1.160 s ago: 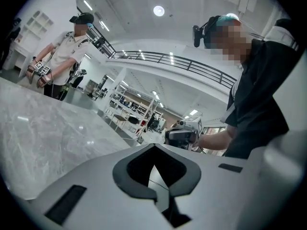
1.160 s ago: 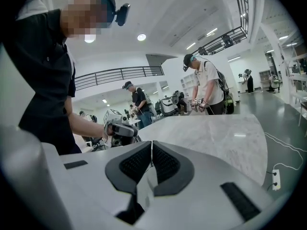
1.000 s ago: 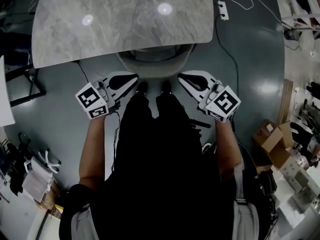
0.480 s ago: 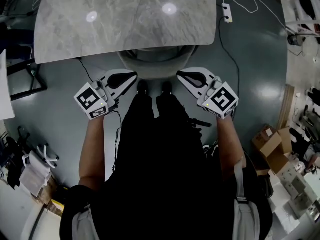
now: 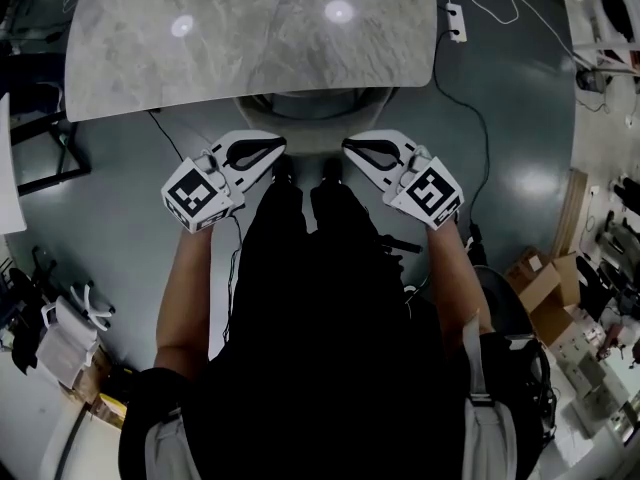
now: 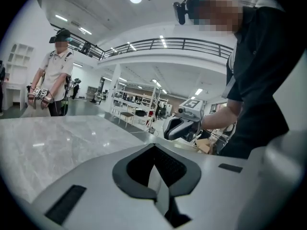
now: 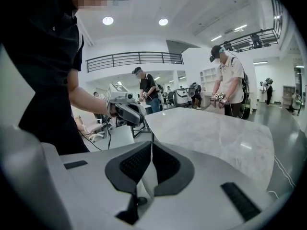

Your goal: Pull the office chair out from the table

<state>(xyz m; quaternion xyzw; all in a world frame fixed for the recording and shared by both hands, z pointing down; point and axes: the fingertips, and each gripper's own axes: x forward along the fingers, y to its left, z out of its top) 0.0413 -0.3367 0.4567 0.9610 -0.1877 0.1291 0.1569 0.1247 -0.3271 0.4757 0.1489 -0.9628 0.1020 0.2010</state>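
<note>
On the left of the head view, the left hand-held gripper (image 5: 281, 147) reaches forward from the person's bare forearm, with its marker cube (image 5: 200, 196) riding behind the jaws. The left gripper view shows its dark pads pressed together along their length with nothing between them. Its tip lies close to the left end of the chair's curved back. Whether it touches the chair cannot be told.

The office chair (image 5: 315, 118) sits in the middle, tucked in under the near edge of the grey marble bench (image 5: 250, 38). Only the pale, rounded top of its back shows between the bench edge and the two grippers. The person's shoes (image 5: 284, 173) stand on the dark floor just behind it.

The right hand-held gripper (image 5: 347, 147) mirrors the left and points in toward the right end of the chair back. The right gripper view shows its jaws pressed together too, pinching nothing. Contact with the chair cannot be made out here either.

Further right, a white power strip (image 5: 459, 23) lies on the floor beside the bench corner, and cardboard boxes (image 5: 545, 278) stand near the picture's edge.
</note>
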